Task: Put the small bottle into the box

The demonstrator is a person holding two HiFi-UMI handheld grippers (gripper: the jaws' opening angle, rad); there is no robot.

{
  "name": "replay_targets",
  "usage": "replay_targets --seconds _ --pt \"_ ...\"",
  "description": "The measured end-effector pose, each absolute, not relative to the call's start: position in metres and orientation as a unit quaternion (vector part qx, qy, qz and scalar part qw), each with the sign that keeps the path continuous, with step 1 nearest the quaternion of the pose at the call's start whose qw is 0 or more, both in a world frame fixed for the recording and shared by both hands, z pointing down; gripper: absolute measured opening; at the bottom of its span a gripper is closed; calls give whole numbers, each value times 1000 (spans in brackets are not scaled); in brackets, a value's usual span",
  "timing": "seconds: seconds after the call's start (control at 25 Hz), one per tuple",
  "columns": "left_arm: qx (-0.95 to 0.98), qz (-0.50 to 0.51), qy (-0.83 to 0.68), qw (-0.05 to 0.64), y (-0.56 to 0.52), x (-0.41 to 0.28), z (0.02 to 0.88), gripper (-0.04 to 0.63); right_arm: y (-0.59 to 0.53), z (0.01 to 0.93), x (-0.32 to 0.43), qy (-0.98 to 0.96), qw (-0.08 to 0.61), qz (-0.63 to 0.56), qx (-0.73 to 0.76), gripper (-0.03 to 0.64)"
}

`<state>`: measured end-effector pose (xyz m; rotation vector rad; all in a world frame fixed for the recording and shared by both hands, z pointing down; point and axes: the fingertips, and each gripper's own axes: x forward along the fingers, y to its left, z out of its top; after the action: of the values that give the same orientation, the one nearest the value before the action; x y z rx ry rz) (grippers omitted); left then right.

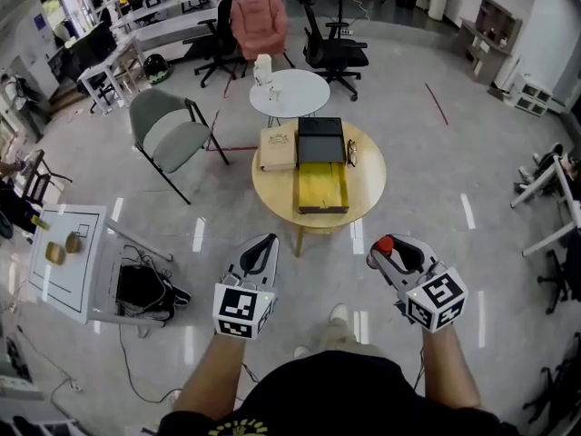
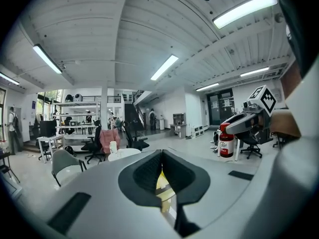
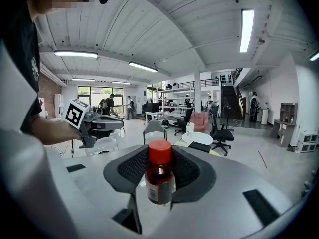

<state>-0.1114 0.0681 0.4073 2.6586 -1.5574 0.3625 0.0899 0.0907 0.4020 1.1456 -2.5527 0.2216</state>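
Right gripper [image 3: 159, 169]: jaws clamped on the small bottle [image 3: 159, 183], which stood upright between the pads.
Left gripper [image 2: 162, 172]: jaws together with nothing in them; a yellow sliver showed through the slit.
Pads: black, ribbed, rubbery-looking.
Bottle: round, with a smooth red cap, a glossy dark-brown body and a paper label; probably slick, so a firm squeeze suited it.
Box [image 1: 322, 189]: well ahead of and below both pairs of jaws; open, rectangular, with dark walls and a yellow lining.
Table [image 1: 368, 189]: round pale wood, carrying the box.
Beyond the box: a flat black lid [image 1: 321, 140], a tan box [image 1: 278, 148] and spectacles [image 1: 351, 153].
Step in hand: carrying, judged barely begun.
Doing it well: bring the bottle over the yellow cavity, lower it until the base nears the lining, then part the jaws. The left gripper should hang clear.
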Motion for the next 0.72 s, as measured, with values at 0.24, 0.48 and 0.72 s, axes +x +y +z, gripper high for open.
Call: replay_targets --seconds 0.24,0.48,0.72 --pt "858 121 -498 34 47 -100 423 18 77 418 104 -893 180 95 402 153" --pt "861 127 -491 41 22 -79 430 18 53 424 119 -893 180 102 400 153" --pt "856 127 -500 37 -10 -69 424 18 23 420 129 -899 172 95 390 153"
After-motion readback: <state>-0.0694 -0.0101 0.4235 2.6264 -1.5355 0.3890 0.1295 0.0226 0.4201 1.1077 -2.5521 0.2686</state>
